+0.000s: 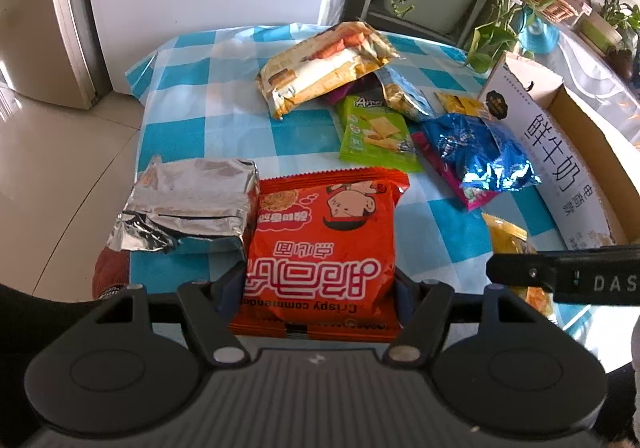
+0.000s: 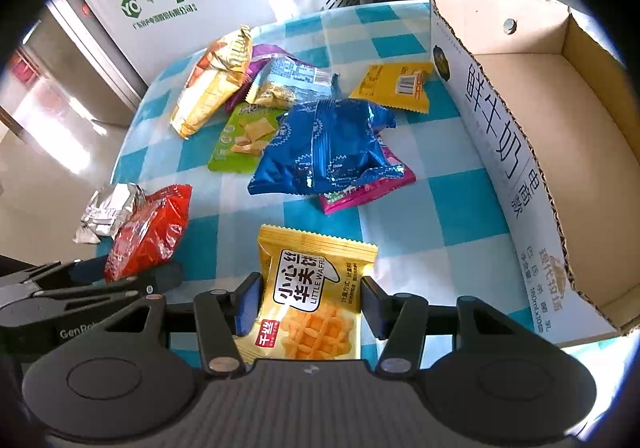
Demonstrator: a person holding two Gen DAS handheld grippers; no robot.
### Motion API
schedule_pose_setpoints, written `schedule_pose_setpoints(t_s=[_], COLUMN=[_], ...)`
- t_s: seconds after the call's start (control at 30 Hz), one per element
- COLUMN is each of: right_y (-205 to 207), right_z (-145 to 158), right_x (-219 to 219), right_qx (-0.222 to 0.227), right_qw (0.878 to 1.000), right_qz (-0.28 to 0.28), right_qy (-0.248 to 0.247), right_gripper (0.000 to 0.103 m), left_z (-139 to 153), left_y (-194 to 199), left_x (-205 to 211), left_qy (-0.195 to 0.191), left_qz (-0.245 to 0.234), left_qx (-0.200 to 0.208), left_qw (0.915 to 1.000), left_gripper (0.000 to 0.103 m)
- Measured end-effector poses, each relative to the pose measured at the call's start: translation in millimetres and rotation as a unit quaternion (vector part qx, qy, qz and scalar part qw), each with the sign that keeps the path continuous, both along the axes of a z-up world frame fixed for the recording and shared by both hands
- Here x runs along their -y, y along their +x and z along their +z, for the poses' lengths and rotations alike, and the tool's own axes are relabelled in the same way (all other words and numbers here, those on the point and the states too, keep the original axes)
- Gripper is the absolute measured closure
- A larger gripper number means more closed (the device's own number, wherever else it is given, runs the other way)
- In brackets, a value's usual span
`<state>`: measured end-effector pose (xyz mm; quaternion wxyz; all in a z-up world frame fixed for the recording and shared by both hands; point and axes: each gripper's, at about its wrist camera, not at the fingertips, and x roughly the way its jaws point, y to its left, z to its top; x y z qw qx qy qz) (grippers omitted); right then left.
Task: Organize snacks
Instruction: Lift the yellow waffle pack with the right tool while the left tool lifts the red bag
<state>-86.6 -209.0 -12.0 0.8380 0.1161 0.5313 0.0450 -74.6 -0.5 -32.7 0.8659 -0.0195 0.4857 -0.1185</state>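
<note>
The left gripper (image 1: 320,284) pinches a glossy orange-red crinkled noodle-snack packet (image 1: 324,244) at the near edge of the blue-and-white checked tablecloth (image 1: 236,88). The right gripper (image 2: 308,304) clamps a smooth yellow waffle packet (image 2: 312,296) near the open cardboard box (image 2: 520,184).

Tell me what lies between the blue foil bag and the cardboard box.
Right wrist view: only bare checked tablecloth separates the blue foil bag from the cardboard box.
</note>
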Motion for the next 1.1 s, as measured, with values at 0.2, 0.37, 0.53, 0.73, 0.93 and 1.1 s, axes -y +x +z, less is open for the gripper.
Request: schedule_pose_setpoints(t_s=[0.2,0.37,0.53,0.73,0.93,1.1], right_y=[0.2,0.6,-0.4,-0.7,-1.1,-0.9], right_z=[3.7,5.2,9.6,17.8,20.5,23.1], right_x=[-0.9,-4.7,-6.8,-6.6,-6.4,-3.9], right_qx=[0.01,0.013,0.023,0.039,0.044,0.048], right_qw=[1.0,1.0,1.0,0.999,0.999,0.999], right_qz=[0.003,0.008,0.011,0.012,0.013,0.008], right_qy=[0.003,-0.005,-0.009,-0.011,-0.006,-0.002], right_gripper=[0.044,0.044,0.044,0.044,0.044,0.044], left_z=[2.2,6.9,13.6,24.0,24.3,29.9], left_y=[-7.7,-11.0,-13.4,-15.2,-18.4,-19.7], left_x=[0.0,3.4,5.4,8.8,12.1,13.6], left_qy=[0.005,0.009,0.003,0.001,0.004,0.0], left_qz=[0.007,0.009,0.01,0.007,0.004,0.003], left_qx=[-0.002,0.004,0.009,0.021,0.02,0.027], left_qw=[1.0,0.9999,0.9999,0.9998,0.9998,0.9996], left_gripper=[0.033,0.033,0.033,0.034,0.034,0.034])
